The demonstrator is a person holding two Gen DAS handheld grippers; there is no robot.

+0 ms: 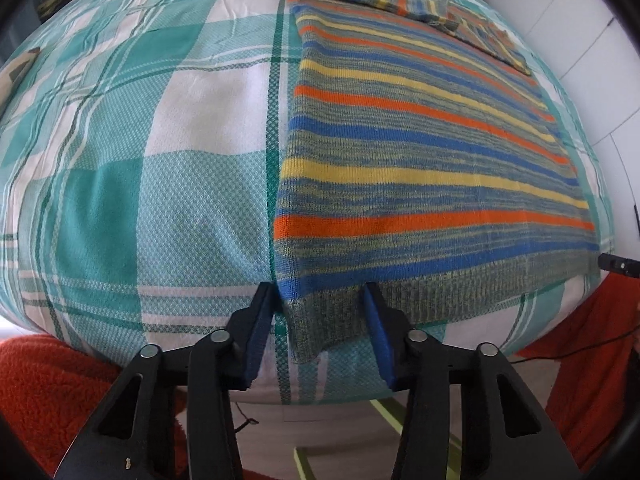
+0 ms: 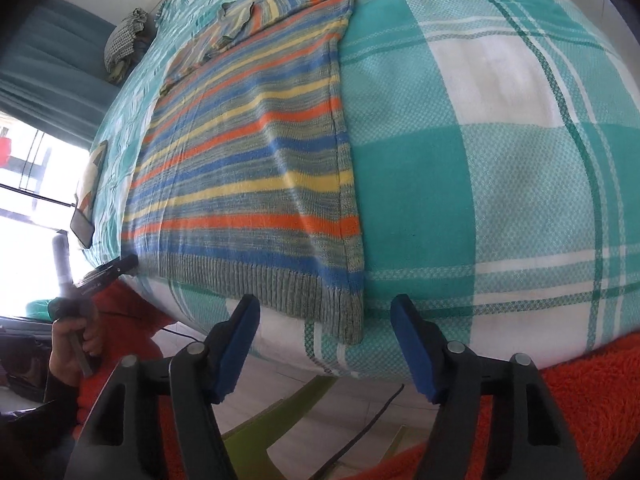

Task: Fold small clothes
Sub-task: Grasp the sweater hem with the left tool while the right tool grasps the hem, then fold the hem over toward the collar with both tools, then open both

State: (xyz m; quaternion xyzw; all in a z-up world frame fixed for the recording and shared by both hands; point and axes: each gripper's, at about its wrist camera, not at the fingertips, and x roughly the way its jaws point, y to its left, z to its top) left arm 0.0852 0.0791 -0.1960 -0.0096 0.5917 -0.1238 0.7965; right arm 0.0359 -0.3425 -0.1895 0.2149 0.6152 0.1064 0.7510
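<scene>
The striped sweater (image 1: 420, 152) is laid flat on the checked bed cover (image 1: 120, 140), its ribbed hem at the bed's near edge in the lower middle of both views. The left gripper (image 1: 320, 300) and the right gripper (image 2: 324, 312) are each set astride a hem corner, jaws released, nothing clamped. If the jaws are shut too low, the bed cover may be pinched with the knit, or a single layer taken, and the fold dragged askew.
</scene>
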